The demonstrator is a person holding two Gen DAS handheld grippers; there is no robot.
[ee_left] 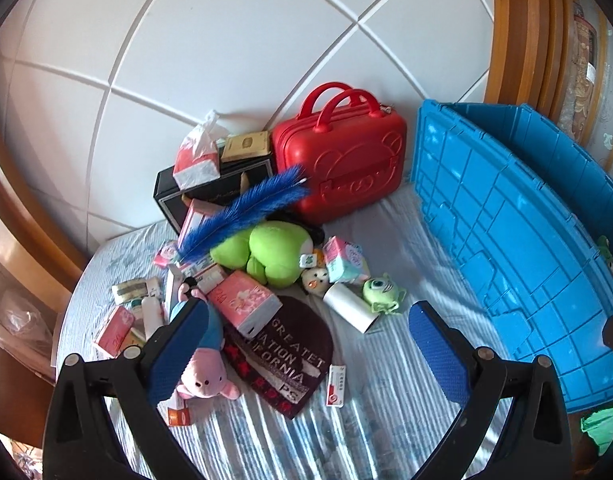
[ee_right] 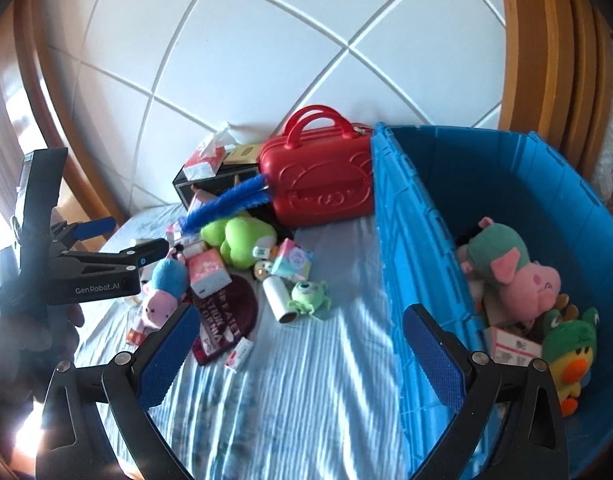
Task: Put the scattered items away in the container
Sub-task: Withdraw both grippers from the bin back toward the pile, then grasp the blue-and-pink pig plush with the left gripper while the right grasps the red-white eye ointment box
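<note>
Ribbed plastic forms the big blue container [ee_right: 518,184], right of the right gripper [ee_right: 302,356] fingers; inside lie a soft pink pig plush [ee_right: 522,276], a yellow duck plush [ee_right: 572,364] and what looks like a small carton. Ahead of both spread, empty finger pairs, on the striped bed sheet [ee_left: 386,400], sit a glossy red case [ee_left: 346,160], a fuzzy green plush [ee_left: 274,252] and a knitted maroon hat [ee_left: 290,356]. A small pink-and-blue plush [ee_left: 204,360] touches the left gripper [ee_left: 310,352] at its left finger.
</note>
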